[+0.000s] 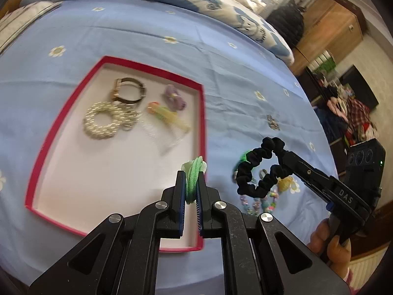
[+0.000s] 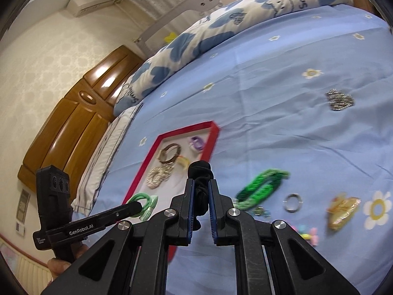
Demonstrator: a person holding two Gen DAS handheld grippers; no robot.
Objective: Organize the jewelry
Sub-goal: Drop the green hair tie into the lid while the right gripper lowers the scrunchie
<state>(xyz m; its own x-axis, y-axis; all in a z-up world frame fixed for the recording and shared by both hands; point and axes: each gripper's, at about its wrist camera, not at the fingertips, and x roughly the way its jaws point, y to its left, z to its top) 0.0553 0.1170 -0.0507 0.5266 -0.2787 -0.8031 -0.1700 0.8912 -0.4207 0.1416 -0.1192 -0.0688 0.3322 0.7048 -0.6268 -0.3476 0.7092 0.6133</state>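
Red-rimmed tray (image 1: 202,113) on the blue bed sheet (image 1: 147,41) holds watch (image 1: 129,89) & pearl bracelet (image 1: 103,120). L gripper (image 1: 191,184) over tray's right edge, jaws clamped on light green hair tie (image 1: 192,177). R gripper (image 1: 285,158) beside it, jaws clamped on black scrunchie (image 1: 258,169), above loose pieces on sheet.

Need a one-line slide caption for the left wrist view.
Left tongs grip a light green hair tie over the red-rimmed tray; right tongs hold a black scrunchie.

Each wrist camera is looking down along its own jaws, close over the bed; both are sharing the red-rimmed tray (image 1: 203,113) (image 2: 214,132) ahead.
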